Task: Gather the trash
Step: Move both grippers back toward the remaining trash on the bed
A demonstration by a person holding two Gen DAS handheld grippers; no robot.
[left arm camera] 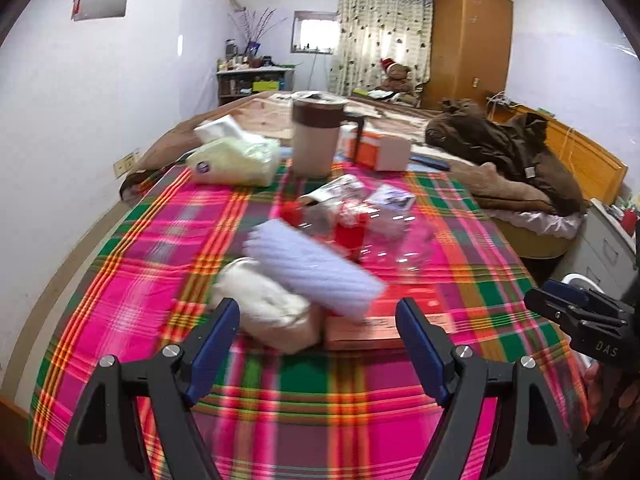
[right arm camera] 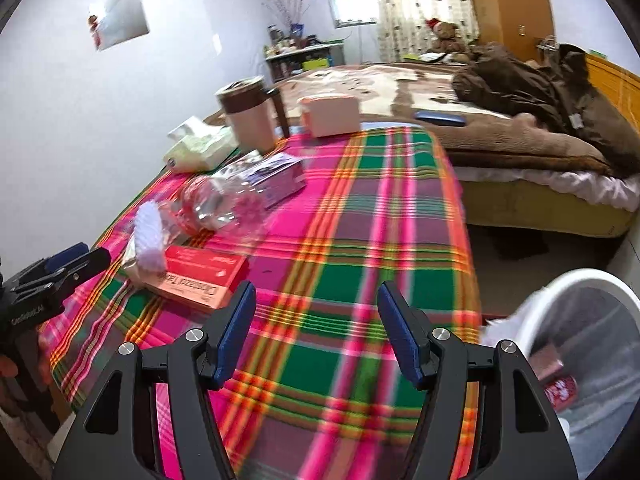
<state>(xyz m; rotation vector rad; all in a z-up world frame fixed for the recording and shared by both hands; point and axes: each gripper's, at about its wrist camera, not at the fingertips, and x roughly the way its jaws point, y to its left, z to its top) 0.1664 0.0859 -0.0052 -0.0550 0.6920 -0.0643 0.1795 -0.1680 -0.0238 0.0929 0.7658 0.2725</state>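
Here the left gripper [left arm camera: 318,322], its jaws apart and empty, faces the crumpled paper wad [left arm camera: 266,312] lying just beyond its tips, with a white ribbed roll [left arm camera: 316,266] slanting across it. The right gripper [right arm camera: 316,312], also apart, hovers over bare plaid cloth [right arm camera: 360,240] beside the white bin [right arm camera: 592,280]. A bed [right arm camera: 500,128] lies far right.

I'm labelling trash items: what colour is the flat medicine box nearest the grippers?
Pink with a red top band; the medicine box shows best in the right wrist view.
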